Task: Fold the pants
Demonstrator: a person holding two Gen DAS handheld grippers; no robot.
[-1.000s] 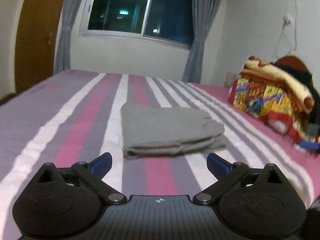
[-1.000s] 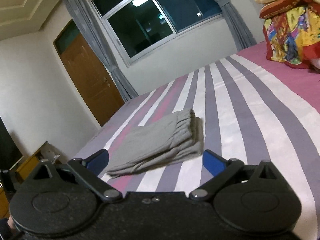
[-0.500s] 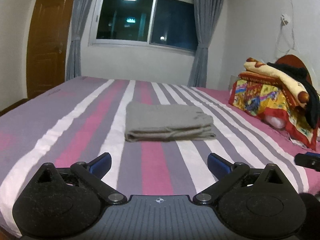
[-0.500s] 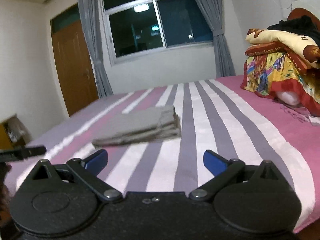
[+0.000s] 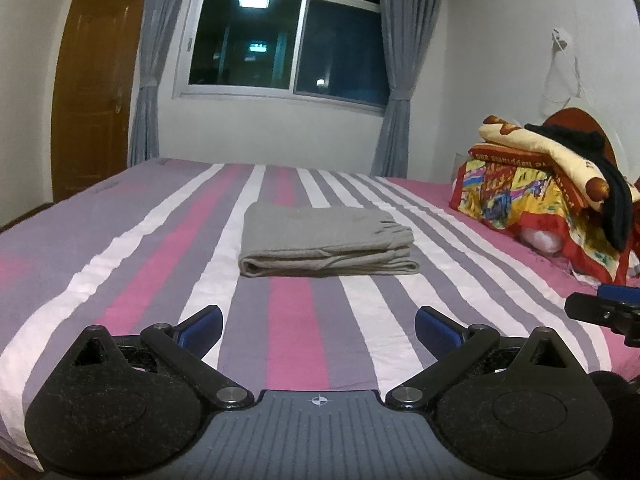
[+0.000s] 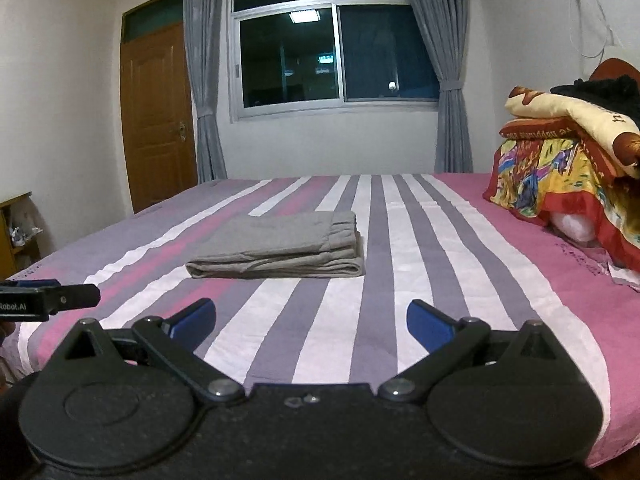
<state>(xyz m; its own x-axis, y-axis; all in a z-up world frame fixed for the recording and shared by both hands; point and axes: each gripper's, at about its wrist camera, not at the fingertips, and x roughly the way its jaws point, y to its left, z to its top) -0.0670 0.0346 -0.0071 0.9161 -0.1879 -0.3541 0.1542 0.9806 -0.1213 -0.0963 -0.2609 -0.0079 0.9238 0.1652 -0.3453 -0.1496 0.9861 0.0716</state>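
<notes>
My left gripper (image 5: pixel 318 330) spread, empty; right gripper (image 6: pixel 311 326) same. Pants (image 5: pixel 326 242) folded on bed (image 5: pixel 132 264): soft, light, floppy; pinch thick folded edge.

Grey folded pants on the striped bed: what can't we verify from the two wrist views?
- Grey folded pants: the far edge and underside are hidden by the stack itself in both views, so the layer count is unclear.
- Colourful blanket pile: cut off by the right edge in both views.
- Right gripper and left gripper: both open and empty; the holding hands are out of frame.
- Striped bed sheet: near edge hidden behind the gripper bodies.
</notes>
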